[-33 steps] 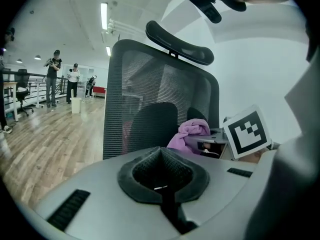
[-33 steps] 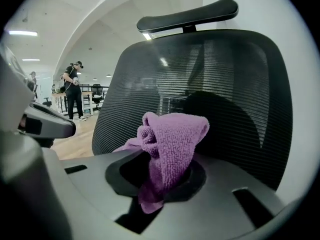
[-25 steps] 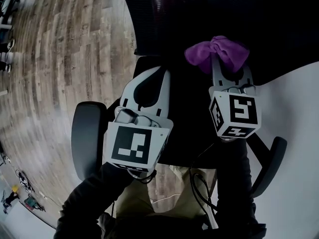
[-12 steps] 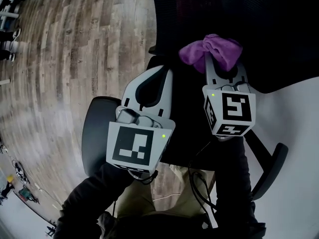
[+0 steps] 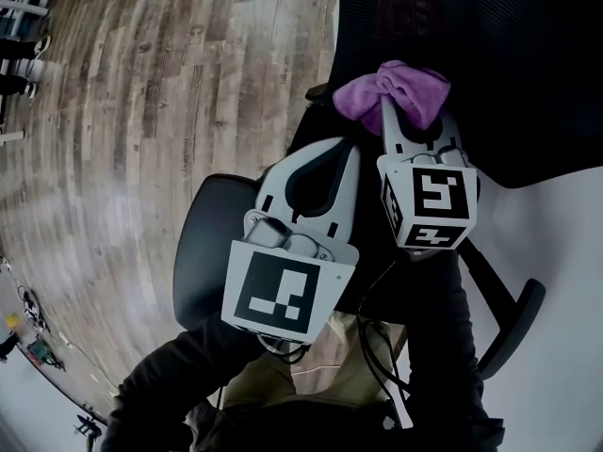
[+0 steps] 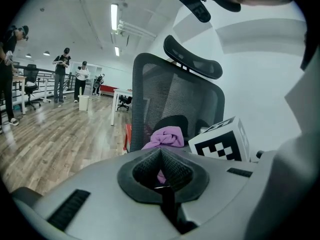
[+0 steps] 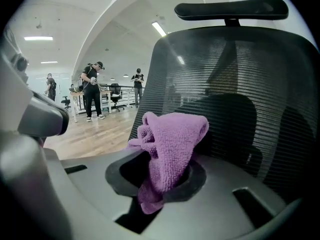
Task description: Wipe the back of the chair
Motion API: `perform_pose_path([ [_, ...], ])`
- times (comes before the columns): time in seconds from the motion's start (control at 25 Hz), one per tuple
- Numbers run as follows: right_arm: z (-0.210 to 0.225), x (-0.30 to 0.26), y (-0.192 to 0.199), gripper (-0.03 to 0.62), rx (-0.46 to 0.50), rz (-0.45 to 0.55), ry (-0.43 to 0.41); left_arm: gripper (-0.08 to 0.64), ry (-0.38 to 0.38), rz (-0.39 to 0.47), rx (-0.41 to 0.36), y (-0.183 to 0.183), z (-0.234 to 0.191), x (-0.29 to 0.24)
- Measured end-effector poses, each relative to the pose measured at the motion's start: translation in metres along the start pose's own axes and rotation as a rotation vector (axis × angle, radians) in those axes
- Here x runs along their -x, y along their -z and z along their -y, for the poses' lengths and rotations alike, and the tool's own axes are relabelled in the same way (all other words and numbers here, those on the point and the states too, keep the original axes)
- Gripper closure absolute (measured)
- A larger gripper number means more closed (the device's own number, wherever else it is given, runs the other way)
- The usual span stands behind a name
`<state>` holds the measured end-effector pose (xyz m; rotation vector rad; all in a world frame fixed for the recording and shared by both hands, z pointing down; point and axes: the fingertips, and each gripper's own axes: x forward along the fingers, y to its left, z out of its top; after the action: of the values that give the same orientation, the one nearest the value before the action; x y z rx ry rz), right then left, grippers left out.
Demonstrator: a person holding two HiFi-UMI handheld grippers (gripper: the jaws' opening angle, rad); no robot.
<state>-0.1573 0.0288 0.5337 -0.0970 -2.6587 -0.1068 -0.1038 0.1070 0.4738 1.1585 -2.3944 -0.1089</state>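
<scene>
The right gripper had its jaws closed on the bunched purple cloth, likely soft, light and best pinched mid-fold, close before the yielding mesh chair back, while the left gripper kept jaws together, empty.

We've got the chair back straight ahead, w/ the headrest on top. The cloth sits in the right gripper, close in front of the chair back. The left gripper is just beside it on the left. An armrest lies below-left, w/ the floor further left.
</scene>
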Motion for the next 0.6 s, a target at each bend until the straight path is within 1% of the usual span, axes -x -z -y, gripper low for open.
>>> perform_pose_path([
  [0.12, -0.008, -0.007, 0.0, 0.525, 0.001, -0.003, -0.02, 0.56, -0.003, 0.012, 0.024, -0.008, 0.0, 0.003],
  [0.36, -0.028, -0.022, -0.005, 0.525, -0.002, -0.007, -0.054, 0.56, 0.006, 0.0, 0.022, -0.016, -0.003, 0.01],
  [0.48, -0.037, -0.028, -0.007, 0.525, -0.002, -0.009, -0.065, 0.56, -0.003, -0.008, 0.075, -0.017, -0.01, 0.017],
  [0.6, -0.044, -0.031, -0.008, 0.525, -0.012, -0.018, -0.077, 0.56, -0.003, -0.015, 0.111, -0.018, -0.015, 0.021],
])
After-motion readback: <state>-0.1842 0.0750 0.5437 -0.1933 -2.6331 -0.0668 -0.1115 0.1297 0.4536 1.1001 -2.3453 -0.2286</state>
